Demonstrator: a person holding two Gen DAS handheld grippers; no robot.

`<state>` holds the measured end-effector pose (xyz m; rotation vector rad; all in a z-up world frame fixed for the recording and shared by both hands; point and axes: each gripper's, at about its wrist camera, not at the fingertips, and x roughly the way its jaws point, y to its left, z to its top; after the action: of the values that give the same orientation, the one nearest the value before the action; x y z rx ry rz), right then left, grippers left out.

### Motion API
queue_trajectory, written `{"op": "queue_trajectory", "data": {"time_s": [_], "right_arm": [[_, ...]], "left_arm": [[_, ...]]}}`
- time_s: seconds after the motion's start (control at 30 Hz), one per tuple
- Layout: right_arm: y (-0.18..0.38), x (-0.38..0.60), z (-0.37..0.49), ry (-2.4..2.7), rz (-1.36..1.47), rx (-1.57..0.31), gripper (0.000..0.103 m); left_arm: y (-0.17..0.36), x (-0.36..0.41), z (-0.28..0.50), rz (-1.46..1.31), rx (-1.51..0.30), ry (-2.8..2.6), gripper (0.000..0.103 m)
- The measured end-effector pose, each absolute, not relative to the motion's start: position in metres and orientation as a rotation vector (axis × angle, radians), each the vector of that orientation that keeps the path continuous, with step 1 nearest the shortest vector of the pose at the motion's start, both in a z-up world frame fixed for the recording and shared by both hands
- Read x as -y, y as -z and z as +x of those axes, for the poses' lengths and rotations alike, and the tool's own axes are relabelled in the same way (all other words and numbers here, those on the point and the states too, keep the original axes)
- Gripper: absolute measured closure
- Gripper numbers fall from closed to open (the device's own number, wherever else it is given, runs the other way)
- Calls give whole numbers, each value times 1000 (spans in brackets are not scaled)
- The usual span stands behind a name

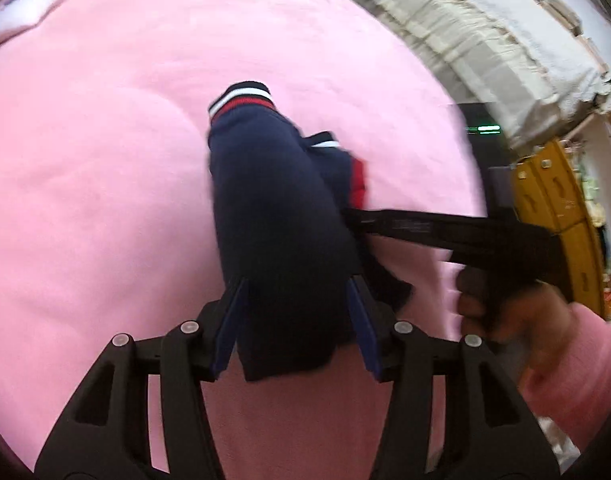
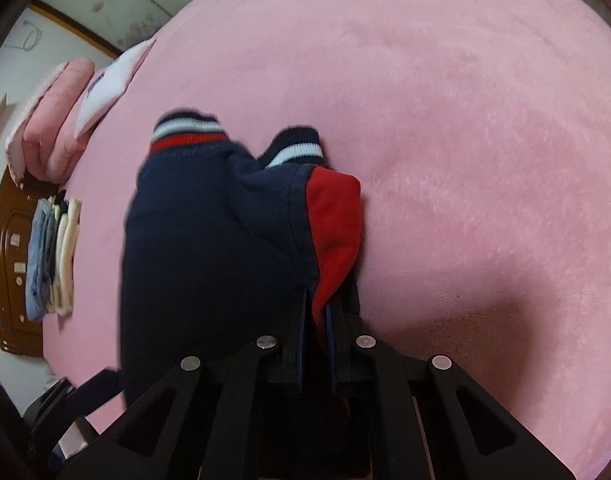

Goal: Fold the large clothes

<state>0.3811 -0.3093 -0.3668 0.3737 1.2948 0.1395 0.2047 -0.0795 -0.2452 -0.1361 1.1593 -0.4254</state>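
Nearest the left wrist camera, the left tool (image 1: 297,320) is seen with its fingers set wide on either side of a thick roll of the navy garment (image 1: 281,220), which fills the gap; whether it is pinched or only cradled cannot be told. In the right wrist view the right tool (image 2: 317,344) is drawn narrow on a navy and red edge of the same garment. The garment is already gathered into a compact bundle, its striped cuffs (image 2: 187,130) lying side by side at the far end, and it is held over or on the pink bed (image 2: 465,120); contact is unclear. The folding is judged to be nearly finished, with a last fold or laying down left. A stack of folded clothes (image 2: 53,256) lies at the bed's edge.
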Motion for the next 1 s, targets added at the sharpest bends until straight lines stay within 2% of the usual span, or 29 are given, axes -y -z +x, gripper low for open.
{"op": "queue_trajectory", "data": {"time_s": [0.07, 0.13, 0.2, 0.27, 0.3, 0.33, 0.37, 0.5, 0.67, 1.0], "right_arm": [[347, 308, 376, -137, 405, -1249, 77], [323, 308, 370, -162, 413, -1141, 68], [308, 303, 365, -200, 406, -1068, 68], [305, 297, 367, -291, 439, -1060, 72], [308, 291, 367, -353, 464, -1082, 80], [313, 285, 369, -401, 487, -1105, 98], [322, 273, 369, -436, 511, -1140, 101], [362, 261, 365, -410, 491, -1297, 102], [384, 269, 353, -235, 483, -1332, 103], [338, 266, 319, -71, 377, -1370, 101]], "left_arm": [[253, 86, 223, -137, -1166, 394, 55], [256, 82, 230, -162, -1169, 366, 55], [266, 79, 236, -184, -1183, 335, 56], [273, 71, 243, -219, -1188, 332, 61], [274, 68, 252, -241, -1196, 343, 63], [283, 70, 258, -270, -1221, 360, 64], [283, 82, 265, -281, -1238, 359, 65], [296, 85, 268, -258, -1251, 370, 71], [301, 86, 259, -232, -1262, 379, 71], [265, 93, 241, -114, -1339, 198, 71]]}}
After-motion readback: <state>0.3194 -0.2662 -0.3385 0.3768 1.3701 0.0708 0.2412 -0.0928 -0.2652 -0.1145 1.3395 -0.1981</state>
